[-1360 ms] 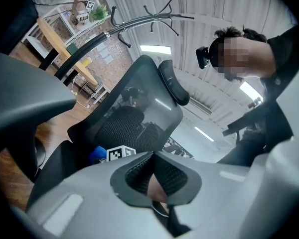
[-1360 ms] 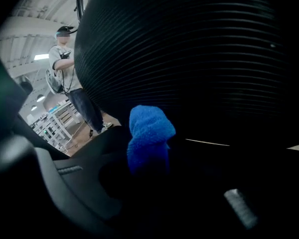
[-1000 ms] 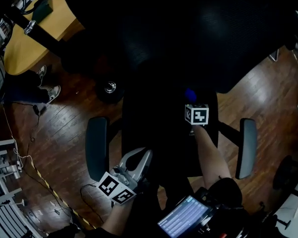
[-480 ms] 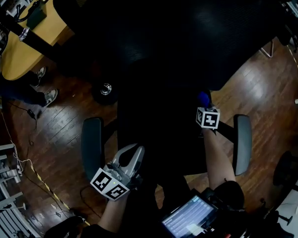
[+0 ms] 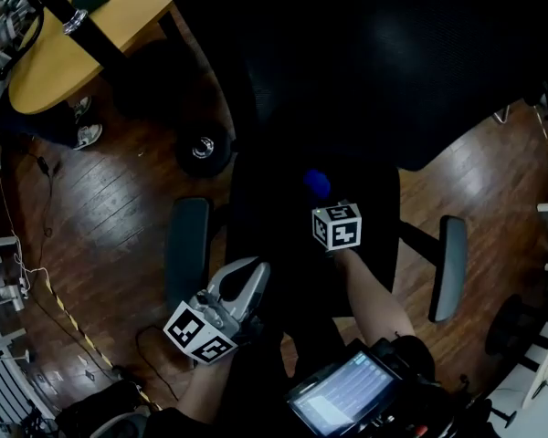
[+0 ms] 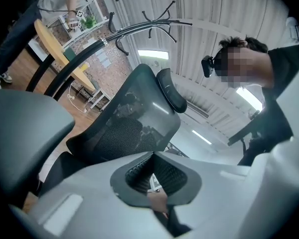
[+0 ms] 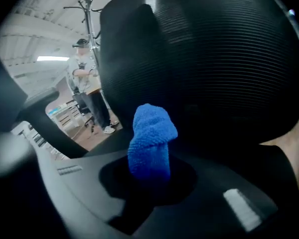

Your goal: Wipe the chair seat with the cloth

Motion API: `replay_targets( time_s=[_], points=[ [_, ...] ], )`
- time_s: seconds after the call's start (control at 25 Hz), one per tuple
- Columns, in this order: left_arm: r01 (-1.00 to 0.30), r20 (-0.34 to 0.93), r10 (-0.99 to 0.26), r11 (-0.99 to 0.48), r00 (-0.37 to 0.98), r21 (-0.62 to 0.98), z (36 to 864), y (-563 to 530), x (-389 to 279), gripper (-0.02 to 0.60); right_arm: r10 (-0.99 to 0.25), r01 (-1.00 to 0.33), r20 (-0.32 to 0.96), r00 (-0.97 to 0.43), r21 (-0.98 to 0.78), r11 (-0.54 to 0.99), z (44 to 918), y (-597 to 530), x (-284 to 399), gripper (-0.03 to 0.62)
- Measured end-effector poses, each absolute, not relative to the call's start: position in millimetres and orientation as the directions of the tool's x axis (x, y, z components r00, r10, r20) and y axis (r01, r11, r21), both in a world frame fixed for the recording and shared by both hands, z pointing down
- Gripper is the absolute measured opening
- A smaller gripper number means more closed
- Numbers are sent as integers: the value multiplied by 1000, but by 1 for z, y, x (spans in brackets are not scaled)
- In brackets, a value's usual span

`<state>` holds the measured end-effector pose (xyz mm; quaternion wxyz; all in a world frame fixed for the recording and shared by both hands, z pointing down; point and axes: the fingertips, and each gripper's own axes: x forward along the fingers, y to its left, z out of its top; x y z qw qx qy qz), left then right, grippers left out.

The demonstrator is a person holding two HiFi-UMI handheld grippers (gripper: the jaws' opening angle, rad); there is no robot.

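Blue cloth point(image 7: 150, 143) tight between the right gripper's point(image 7: 147, 176) jaws over the chair seat point(image 5: 265, 222); left gripper's point(image 6: 153, 156) jaws together

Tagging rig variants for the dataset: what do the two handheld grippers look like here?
Left claw: light grey moulded shell, dark ribbed pads. Right claw: black shell. Each carries a white cube with black square markers.

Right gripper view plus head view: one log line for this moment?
right gripper: shut on blue cloth | blue cloth: over chair seat near backrest, contact unclear | left gripper: shut, empty
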<state>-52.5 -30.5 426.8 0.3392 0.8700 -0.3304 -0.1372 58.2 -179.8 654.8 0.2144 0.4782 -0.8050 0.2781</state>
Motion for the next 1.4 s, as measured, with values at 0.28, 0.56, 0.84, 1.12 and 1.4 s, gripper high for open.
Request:
replay_targets(
  time_s=[0.28, 0.56, 0.84, 1.12, 1.4],
  points=[
    [-484, -20, -681, -540, 732, 689, 430, -23, -69, -9, -501, -772, 638, -585, -249, 585, 681, -164, -77, 44],
    [-475, -23, -678, -538, 735, 696, 434, -21, -70, -9, -489, -770, 650, -581, -245, 589, 696, -157, -90, 44],
    [-465, -14, -653, -554, 757, 691, 438, -23, -63, -9, -539, -852, 697, -472, -205, 481, 709, -156, -17, 44],
    [-458, 17, -616, -567, 788, 684, 444, -29, -45, -9, -590, -942, 755, -285, -105, 320, 713, -150, 120, 44],
    [-443, 23, -588, -583, 808, 681, 442, -30, -23, -9, -624, -993, 778, -78, -9, 114, 697, -136, 247, 44]
  ],
)
